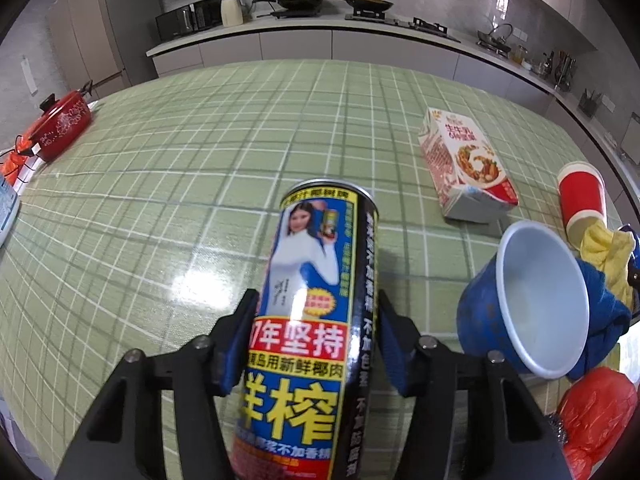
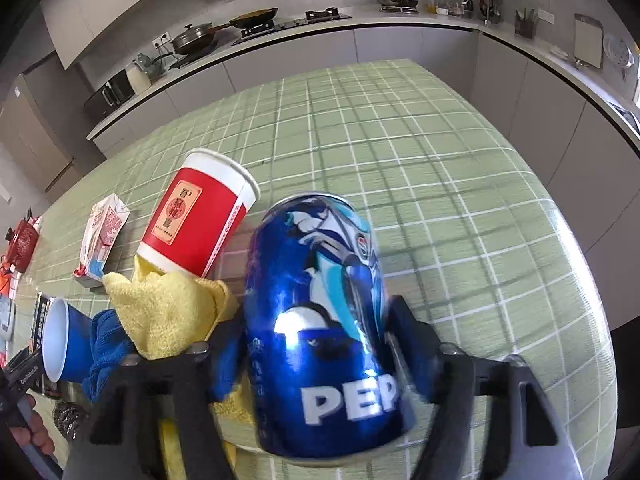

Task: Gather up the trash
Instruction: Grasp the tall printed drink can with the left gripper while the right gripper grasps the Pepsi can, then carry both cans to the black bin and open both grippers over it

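Observation:
My left gripper (image 1: 316, 316) is shut on a tall black, blue and yellow drink can (image 1: 316, 300) and holds it above the green checked table (image 1: 180, 152). My right gripper (image 2: 316, 328) is shut on a blue Pepsi can (image 2: 320, 320) above the same table (image 2: 460, 200). A milk carton (image 1: 464, 168) lies on the table to the right; it also shows in the right wrist view (image 2: 102, 236). A red paper cup (image 1: 582, 196) lies tipped on its side (image 2: 196, 220). A blue paper cup (image 1: 524, 308) lies with its mouth toward me (image 2: 60, 340).
Yellow cloth (image 2: 168, 308) and blue cloth (image 2: 108, 344) lie bunched between the cups. A red plastic bag (image 1: 596, 420) sits at the lower right. A steel scourer (image 2: 70, 418) lies near it. A red pot (image 1: 60, 124) stands at the far left. Kitchen counters (image 1: 320, 28) line the back.

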### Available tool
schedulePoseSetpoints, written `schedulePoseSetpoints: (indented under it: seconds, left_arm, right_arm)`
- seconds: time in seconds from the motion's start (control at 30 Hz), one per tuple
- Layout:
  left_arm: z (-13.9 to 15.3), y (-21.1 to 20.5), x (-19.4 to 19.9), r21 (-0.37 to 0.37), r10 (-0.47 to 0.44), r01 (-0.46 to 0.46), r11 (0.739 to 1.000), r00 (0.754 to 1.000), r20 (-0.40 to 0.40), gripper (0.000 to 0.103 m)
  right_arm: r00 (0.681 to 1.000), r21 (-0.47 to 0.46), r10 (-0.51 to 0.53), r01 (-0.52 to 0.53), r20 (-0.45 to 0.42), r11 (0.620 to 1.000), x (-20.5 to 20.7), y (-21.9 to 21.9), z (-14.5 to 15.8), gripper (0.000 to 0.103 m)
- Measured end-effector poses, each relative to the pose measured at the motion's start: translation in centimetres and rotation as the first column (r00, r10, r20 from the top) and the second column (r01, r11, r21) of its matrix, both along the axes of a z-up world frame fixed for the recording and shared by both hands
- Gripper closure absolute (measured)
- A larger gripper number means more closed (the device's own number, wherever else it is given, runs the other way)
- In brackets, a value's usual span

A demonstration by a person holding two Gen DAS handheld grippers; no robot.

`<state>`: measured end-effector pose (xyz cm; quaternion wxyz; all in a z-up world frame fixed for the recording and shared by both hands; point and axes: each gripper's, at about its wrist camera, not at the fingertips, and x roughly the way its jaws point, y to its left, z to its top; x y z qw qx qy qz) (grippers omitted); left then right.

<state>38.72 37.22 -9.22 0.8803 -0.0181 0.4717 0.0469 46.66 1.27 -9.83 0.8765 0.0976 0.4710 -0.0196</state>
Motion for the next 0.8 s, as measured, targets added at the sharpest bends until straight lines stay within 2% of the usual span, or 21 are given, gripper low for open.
schedulePoseSetpoints:
  seconds: [0.23,0.47,0.63,0.8]
  left_arm:
    - [0.5,0.2,-1.0,-0.032,0.026,-0.025,0.999,0.999,0.032,0.050]
    - [3.6,-0.2,-2.6,-0.040,0.035,-0.030,0.999,0.992,0.118,0.050]
    - [6.0,-2.1,-4.2,-0.052,0.023,-0.014,0.999,0.985,0.172,0.050]
    - [8.3,-5.7,-6.4,-0.060,-0.009,0.023,0.998,0.976,0.218,0.050]
  right_arm:
    - [0.999,0.004,-0.012,0.012,0.052,1.000,-1.1,-0.3,1.4,0.044]
    - [0.994,0.012,-0.025,0.023,0.105,1.000,-2.5,-1.2,3.3,0.045]
    - [0.991,0.029,-0.018,0.014,0.135,0.999,-4.2,-2.5,4.6,0.045]
    - [0.986,0.040,-0.006,0.000,0.166,0.999,-6.7,-5.1,5.6,0.045]
